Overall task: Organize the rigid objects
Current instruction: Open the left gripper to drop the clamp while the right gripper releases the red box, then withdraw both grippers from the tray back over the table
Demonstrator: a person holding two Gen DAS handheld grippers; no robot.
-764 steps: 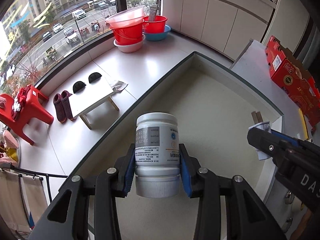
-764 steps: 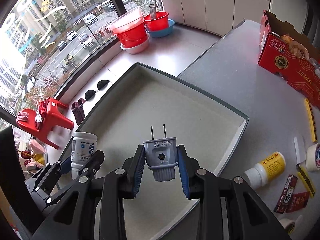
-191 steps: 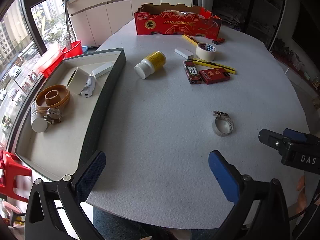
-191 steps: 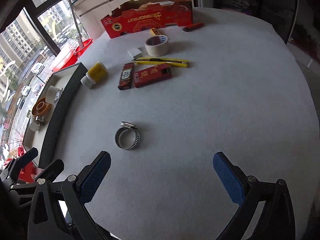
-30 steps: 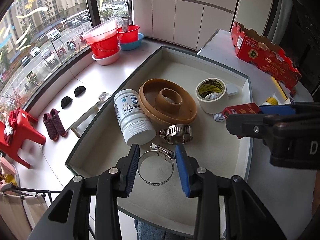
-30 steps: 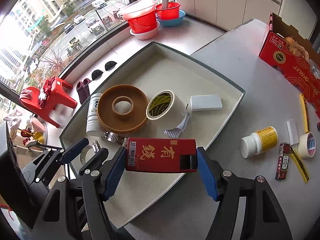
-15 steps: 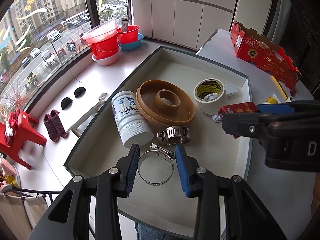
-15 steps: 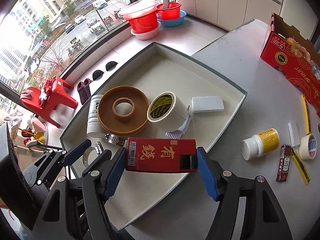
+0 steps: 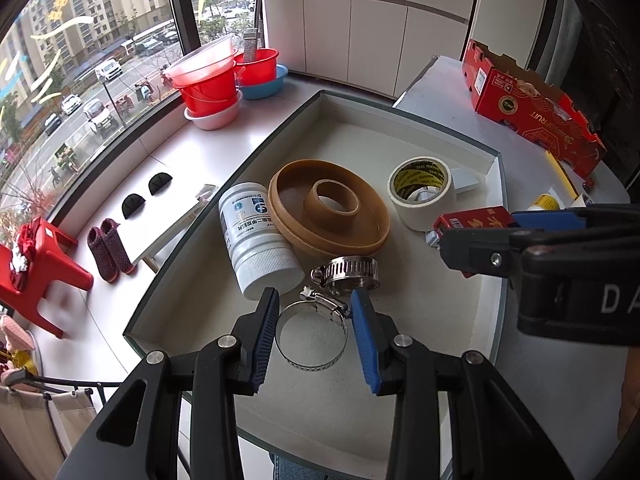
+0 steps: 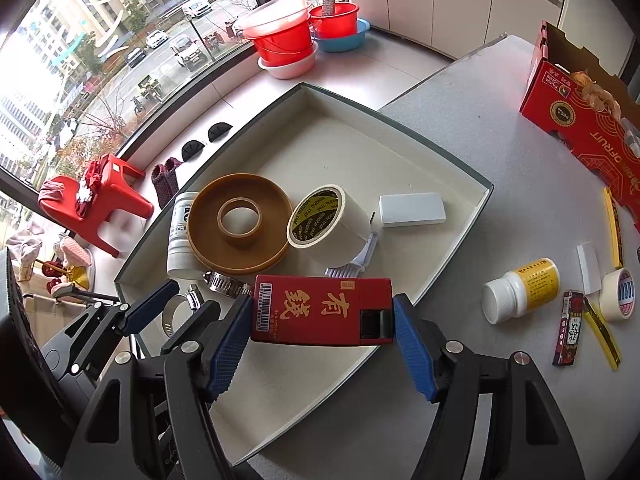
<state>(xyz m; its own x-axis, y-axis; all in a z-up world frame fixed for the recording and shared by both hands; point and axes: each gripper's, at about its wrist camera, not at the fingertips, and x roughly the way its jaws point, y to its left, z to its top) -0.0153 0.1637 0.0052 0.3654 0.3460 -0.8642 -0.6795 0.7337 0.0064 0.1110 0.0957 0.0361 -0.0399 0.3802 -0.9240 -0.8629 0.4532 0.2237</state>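
Left gripper [image 9: 314, 322]: jaws nearly closed on a hose clamp [image 9: 311, 336], held above the near end of the tray [image 9: 494, 200]. Right gripper [image 10: 322, 338]: jaws spread wide, clamping a red box [image 10: 322, 310] endwise over the tray's near edge. Inside the tray lie a white bottle [image 9: 256, 236], a brown ring [image 9: 328, 212], a tape roll [image 10: 326, 220] and a second hose clamp [image 9: 352, 272]. Risks: the thin clamp may spring or roll on release and strike the bottle; the box, released this near the rim, may tip out onto the surface [image 10: 500, 140].
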